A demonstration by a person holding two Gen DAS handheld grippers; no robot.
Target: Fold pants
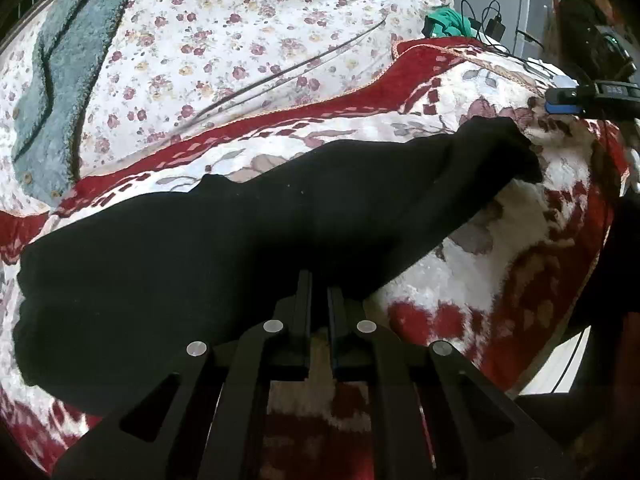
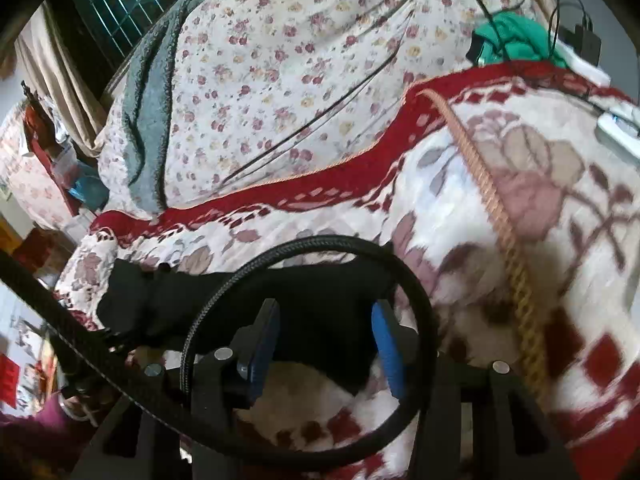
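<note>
Black pants (image 1: 248, 232) lie stretched across a red and white flowered blanket (image 1: 500, 248) on a bed. My left gripper (image 1: 320, 284) is shut on the near edge of the pants, its fingers almost together. In the right wrist view the pants (image 2: 320, 312) lie just past my right gripper (image 2: 326, 320), which is open, its blue-padded fingers (image 2: 386, 344) wide apart on either side of the pant end. The right gripper also shows in the left wrist view (image 1: 588, 98), beyond the far end of the pants.
A flowered sheet (image 1: 240, 40) and a grey fleece blanket (image 1: 60, 80) cover the bed behind. A green cloth (image 2: 516, 36) and chargers with cables (image 1: 492, 24) lie at the back right. A black braided cable (image 2: 304, 252) loops in front of the right gripper.
</note>
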